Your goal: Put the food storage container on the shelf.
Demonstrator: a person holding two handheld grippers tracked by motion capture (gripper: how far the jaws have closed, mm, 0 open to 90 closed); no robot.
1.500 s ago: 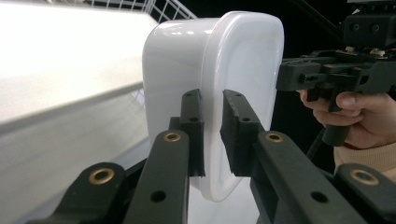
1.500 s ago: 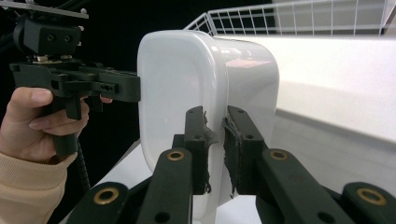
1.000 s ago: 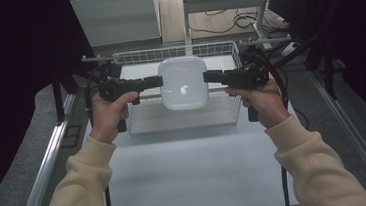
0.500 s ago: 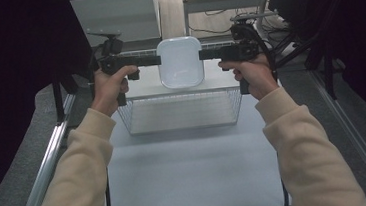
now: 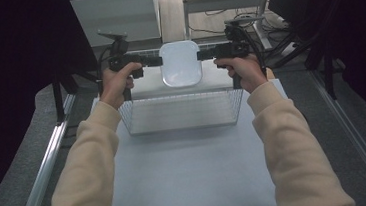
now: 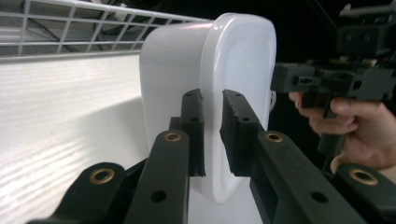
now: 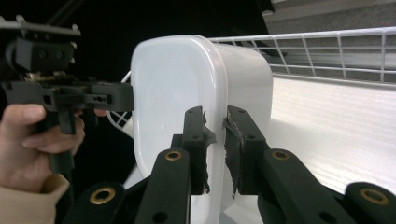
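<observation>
White plastic tub (image 5: pixel 180 63) hangs level beyond the wire basket's (image 5: pixel 182 114) far rim, left gripper (image 5: pixel 153 61) and right gripper (image 5: pixel 206 56) each clamped on an opposite side rim.

A white plastic tub (image 5: pixel 180 63) with rounded corners and a thin flared rim is held up in the air, open side up, level. It hangs beyond the far wall of a wire basket (image 5: pixel 182 114), clamped at both side rims.
</observation>
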